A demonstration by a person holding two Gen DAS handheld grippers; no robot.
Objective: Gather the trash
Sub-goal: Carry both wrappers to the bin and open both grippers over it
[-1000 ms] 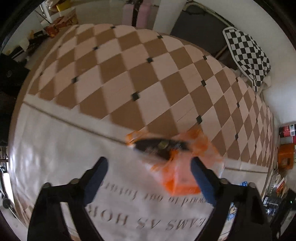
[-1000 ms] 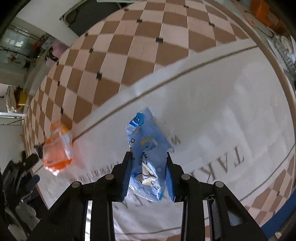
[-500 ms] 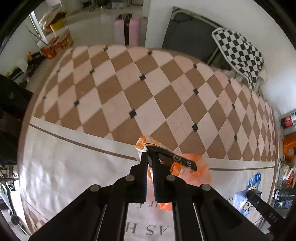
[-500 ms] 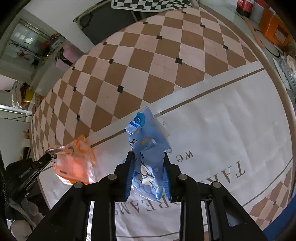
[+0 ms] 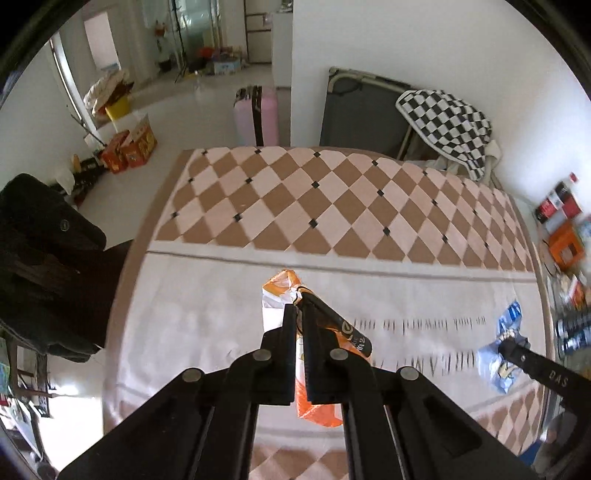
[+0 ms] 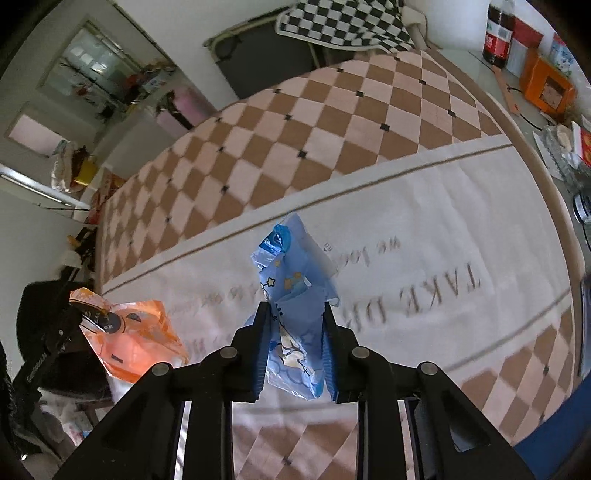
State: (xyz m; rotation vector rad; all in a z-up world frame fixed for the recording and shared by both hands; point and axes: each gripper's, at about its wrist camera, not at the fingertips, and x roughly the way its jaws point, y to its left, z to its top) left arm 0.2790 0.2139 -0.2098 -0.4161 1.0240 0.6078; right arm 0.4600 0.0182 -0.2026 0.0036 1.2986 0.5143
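Observation:
My left gripper (image 5: 298, 314) is shut on an orange snack wrapper (image 5: 317, 406) and holds it above the table; the wrapper hangs below the fingers. It also shows at the left of the right wrist view (image 6: 136, 343). My right gripper (image 6: 295, 314) is shut on a blue snack wrapper (image 6: 291, 291) with cartoon print, also lifted off the table. The blue wrapper shows at the right of the left wrist view (image 5: 498, 354). Both wrappers hang over the white lettered part of the tablecloth (image 5: 184, 314).
The table has a brown and pink checked cloth (image 5: 314, 199) on its far half. A cola bottle (image 6: 499, 33), an orange box (image 6: 546, 88) and other clutter stand past the table's right end. A dark coat (image 5: 40, 258) hangs at the left. A folded cot (image 5: 362, 110) leans on the wall behind.
My left gripper has shut on the orange wrapper and lifted it. Both grippers have risen and tilted up, so more of the room shows. The right gripper still holds the blue wrapper.

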